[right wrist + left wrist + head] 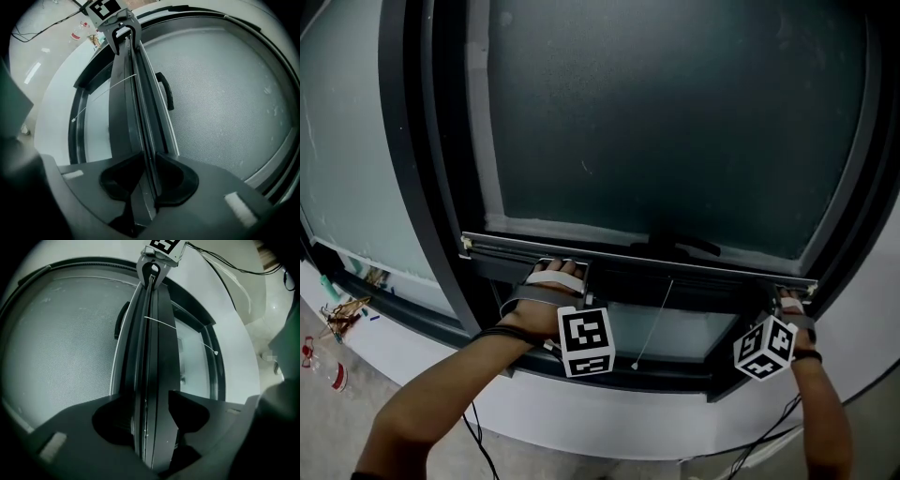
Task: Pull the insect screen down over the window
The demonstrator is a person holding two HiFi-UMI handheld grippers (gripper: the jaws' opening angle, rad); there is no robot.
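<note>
Fingers of the left gripper and right gripper pinch the insect screen's bottom bar, one left of centre, one at its right end. That bar sits low in the window frame, mesh above.

The window frame in front of me is dark, nearly black, and to my left it holds a frosted pane of pale grey-green glass. Under the frame runs a plain white wall. The floor below is pale grey and glossy; in my right gripper view it carries streaks of reflected light. On it lies a clear plastic bottle with a red end, and close by, against the wall, sits a small heap of clutter. Thin black cables trail across the floor. The light is dim and cool.
</note>
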